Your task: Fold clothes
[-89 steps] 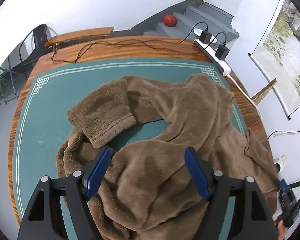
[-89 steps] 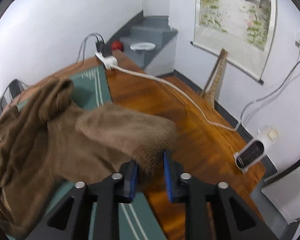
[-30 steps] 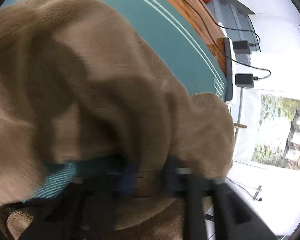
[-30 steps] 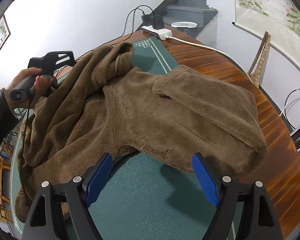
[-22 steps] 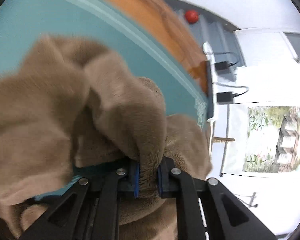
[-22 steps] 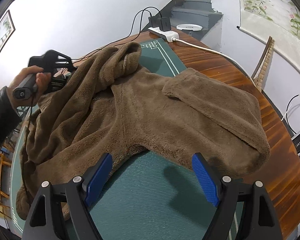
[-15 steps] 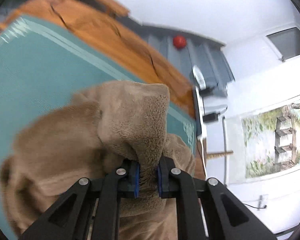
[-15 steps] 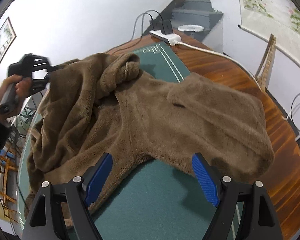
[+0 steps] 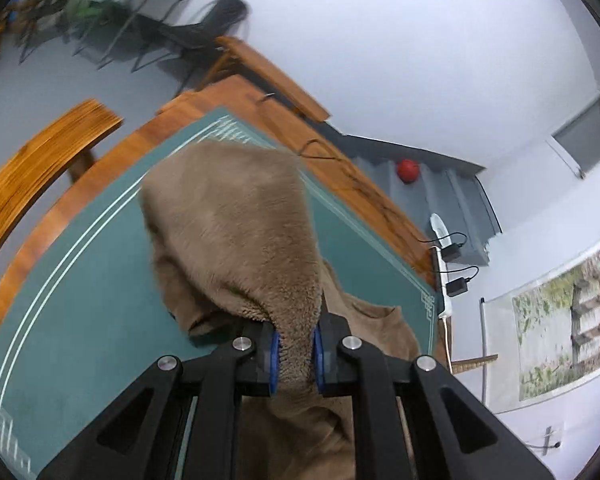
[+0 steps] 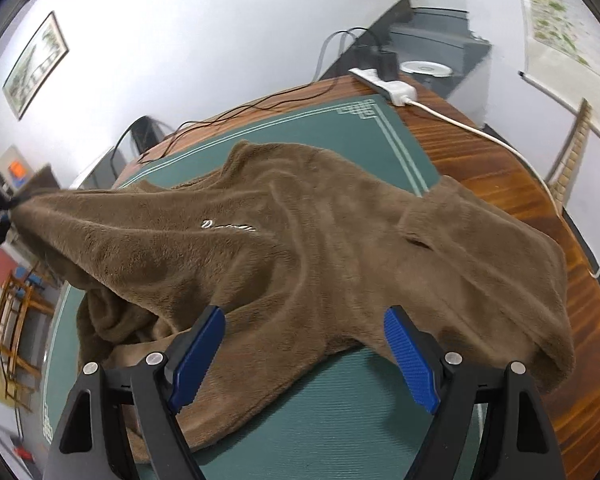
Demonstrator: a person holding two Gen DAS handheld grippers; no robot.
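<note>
The brown fleece garment (image 10: 308, 248) lay on the green mat (image 10: 340, 408); its white script logo (image 10: 228, 226) was too small to read. The left gripper (image 9: 294, 354) was clamped on a fold, lifting it. The right gripper (image 10: 304, 354) hovered with fingers apart. One sleeve overhung the wooden table (image 10: 496, 168).

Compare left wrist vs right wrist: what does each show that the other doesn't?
Left wrist only: the left gripper shut on a bunched fold of the brown fleece garment, and a red ball on the grey steps.

Right wrist only: the open right gripper over the garment's hem, white chest lettering, and a framed picture.

Both: garment, green mat, wooden table, power strip.
</note>
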